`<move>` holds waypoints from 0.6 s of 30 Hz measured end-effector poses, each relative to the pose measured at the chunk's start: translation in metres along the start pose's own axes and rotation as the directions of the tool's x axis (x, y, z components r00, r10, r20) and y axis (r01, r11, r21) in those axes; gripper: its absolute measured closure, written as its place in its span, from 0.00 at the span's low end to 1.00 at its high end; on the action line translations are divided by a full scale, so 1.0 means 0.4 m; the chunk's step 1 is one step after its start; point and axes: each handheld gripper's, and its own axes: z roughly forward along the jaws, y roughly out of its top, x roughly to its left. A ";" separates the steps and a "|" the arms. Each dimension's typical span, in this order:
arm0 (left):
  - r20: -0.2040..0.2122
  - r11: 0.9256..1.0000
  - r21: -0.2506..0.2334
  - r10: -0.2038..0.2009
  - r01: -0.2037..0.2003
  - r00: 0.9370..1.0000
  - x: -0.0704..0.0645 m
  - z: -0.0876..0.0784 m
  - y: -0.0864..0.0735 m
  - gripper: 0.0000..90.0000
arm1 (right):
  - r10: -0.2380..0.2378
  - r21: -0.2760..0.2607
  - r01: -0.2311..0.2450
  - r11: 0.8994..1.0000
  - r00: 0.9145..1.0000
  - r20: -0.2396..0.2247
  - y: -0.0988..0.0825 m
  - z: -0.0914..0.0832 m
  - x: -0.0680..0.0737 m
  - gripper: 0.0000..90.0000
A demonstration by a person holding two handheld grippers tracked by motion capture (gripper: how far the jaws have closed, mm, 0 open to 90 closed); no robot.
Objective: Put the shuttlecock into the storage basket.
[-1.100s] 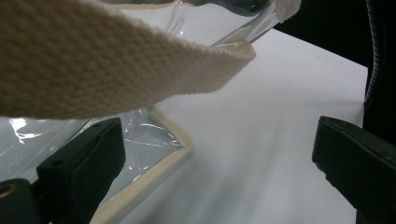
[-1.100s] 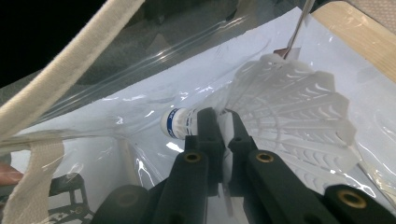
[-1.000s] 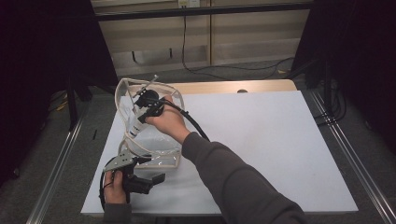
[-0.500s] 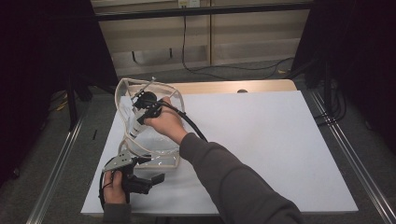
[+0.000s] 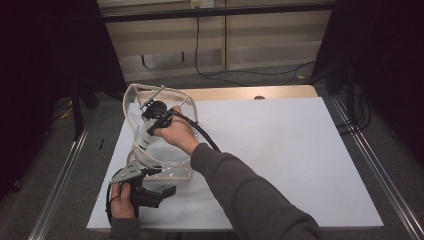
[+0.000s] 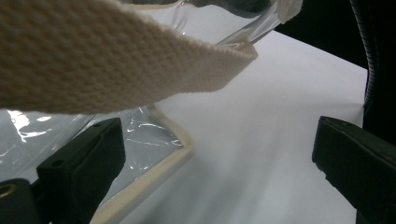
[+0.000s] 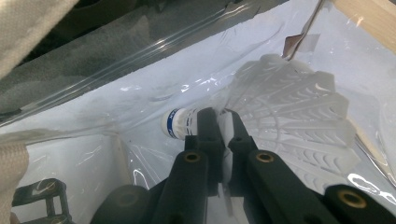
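right gripper: pinching shuttlecock, now lower inside clear bag than a second ago | left gripper: jaws spread, at bag's near edge, strap above them | step: placing shuttlecock, release likely next

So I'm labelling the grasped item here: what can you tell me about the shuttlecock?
The shuttlecock is white, with a ribbed, plastic-looking skirt that flares toward the right of the right gripper view and a rounded white cork tip banded in blue. It lies roughly level inside the clear plastic bag. The right gripper is shut on it, just behind the tip, where the skirt begins.
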 end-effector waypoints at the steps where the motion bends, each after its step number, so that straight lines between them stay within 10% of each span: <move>1: 0.001 1.000 -0.001 -0.001 0.001 1.000 0.000 0.000 0.000 0.03 | -0.001 0.002 0.001 1.000 1.000 0.001 0.000 0.002 0.000 0.98; 18: -0.001 1.000 0.000 -0.004 0.004 1.000 0.000 0.001 0.000 0.03 | 0.015 0.006 -0.015 1.000 1.000 0.009 -0.005 0.026 -0.006 0.98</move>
